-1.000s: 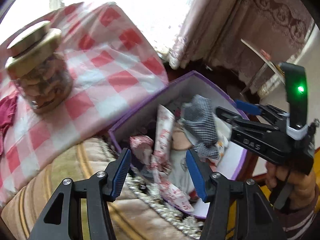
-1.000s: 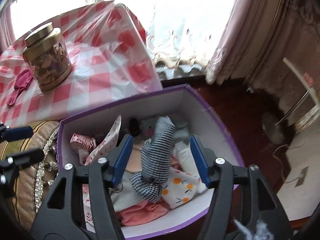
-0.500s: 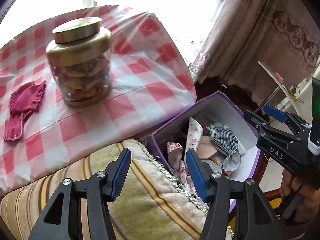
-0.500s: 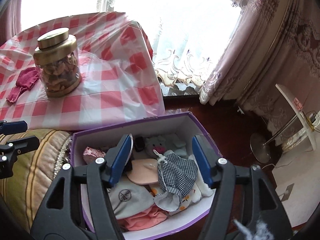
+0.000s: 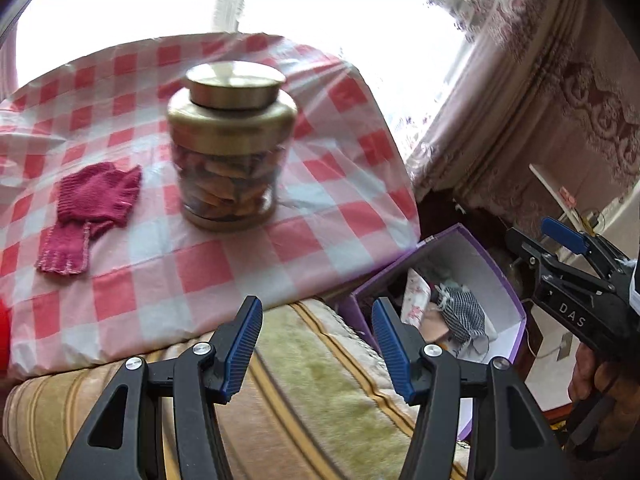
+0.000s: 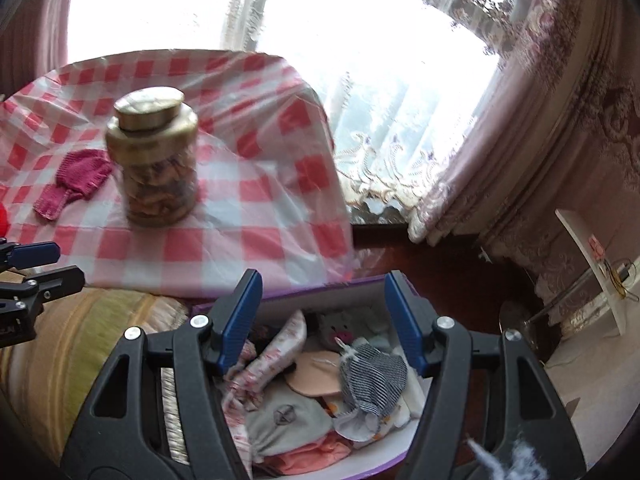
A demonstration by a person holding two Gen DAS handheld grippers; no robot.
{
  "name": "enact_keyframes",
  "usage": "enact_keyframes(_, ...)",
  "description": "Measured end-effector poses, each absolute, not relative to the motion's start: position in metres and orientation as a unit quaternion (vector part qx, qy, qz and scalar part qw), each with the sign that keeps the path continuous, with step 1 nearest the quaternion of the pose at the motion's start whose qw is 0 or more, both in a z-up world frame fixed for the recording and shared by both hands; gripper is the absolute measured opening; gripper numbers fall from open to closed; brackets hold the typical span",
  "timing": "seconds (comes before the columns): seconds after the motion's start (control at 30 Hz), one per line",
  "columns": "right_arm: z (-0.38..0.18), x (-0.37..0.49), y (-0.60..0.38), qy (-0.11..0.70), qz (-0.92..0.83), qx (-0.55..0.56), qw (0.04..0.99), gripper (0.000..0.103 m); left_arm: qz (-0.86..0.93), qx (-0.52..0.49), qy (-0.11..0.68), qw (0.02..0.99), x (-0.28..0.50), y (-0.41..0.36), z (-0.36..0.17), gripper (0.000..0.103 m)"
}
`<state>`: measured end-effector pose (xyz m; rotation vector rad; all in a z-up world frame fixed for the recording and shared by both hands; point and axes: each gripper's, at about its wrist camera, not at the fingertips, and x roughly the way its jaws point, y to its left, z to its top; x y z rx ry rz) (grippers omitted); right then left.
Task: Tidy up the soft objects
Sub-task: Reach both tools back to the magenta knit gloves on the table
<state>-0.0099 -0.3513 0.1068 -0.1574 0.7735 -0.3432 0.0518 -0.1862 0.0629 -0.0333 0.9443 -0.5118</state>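
A dark red knitted glove (image 5: 94, 200) (image 6: 76, 178) lies flat on the red-and-white checked tablecloth (image 5: 224, 264), left of a jar. A purple box (image 5: 460, 240) (image 6: 352, 292) stands lower down at the right and holds several soft pieces. Among them are a black-and-white checked cloth (image 6: 372, 376) (image 5: 464, 316), a grey piece (image 6: 288, 420) and a pink floral one (image 6: 280, 352). My left gripper (image 5: 317, 312) (image 6: 70, 262) is open and empty above a striped cushion. Above the box, my right gripper (image 6: 323, 284) (image 5: 532, 236) is open too, with nothing between its pads.
A glass jar with a gold lid (image 5: 230, 148) (image 6: 156, 160) stands on the table near its middle. A striped cushion (image 5: 320, 380) lies between table and box. Behind are a bright window and patterned curtains (image 6: 520, 140). A lamp stand (image 6: 516, 316) is on the floor at the right.
Both grippers have risen and drawn back from the box. The checked cloth, upright between the right fingers a second ago, now lies in the box. The left view has swung onto the table.
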Motion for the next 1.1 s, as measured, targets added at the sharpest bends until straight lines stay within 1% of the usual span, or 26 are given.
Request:
enact_keyframes(0.33,0.124,0.023,-0.273,0.373,-0.036,-0.053,0.926,0.071,-0.198,-0.055,0.427,0.880,0.059,-0.122,0.072,0.061)
enact_keyframes(0.53,0.116,0.047,-0.224,0.386,0.044,-0.055,0.920,0.071,-0.148,-0.084,0.431,0.886,0.066,-0.070,0.062,0.061)
enact_keyframes(0.73,0.098,0.080,-0.194,0.403,0.083,-0.066,0.909,0.072,-0.095,-0.112,0.436,0.888,0.082,-0.020,0.049,0.061)
enact_keyframes(0.93,0.075,0.121,-0.158,0.424,0.115,-0.081,0.895,0.072,-0.035,-0.130,0.447,0.885,0.120,0.026,0.037,0.061)
enact_keyframes(1.1,0.057,0.153,-0.131,0.438,0.128,-0.096,0.885,0.073,-0.008,-0.102,0.475,0.874,0.169,0.042,0.016,0.061)
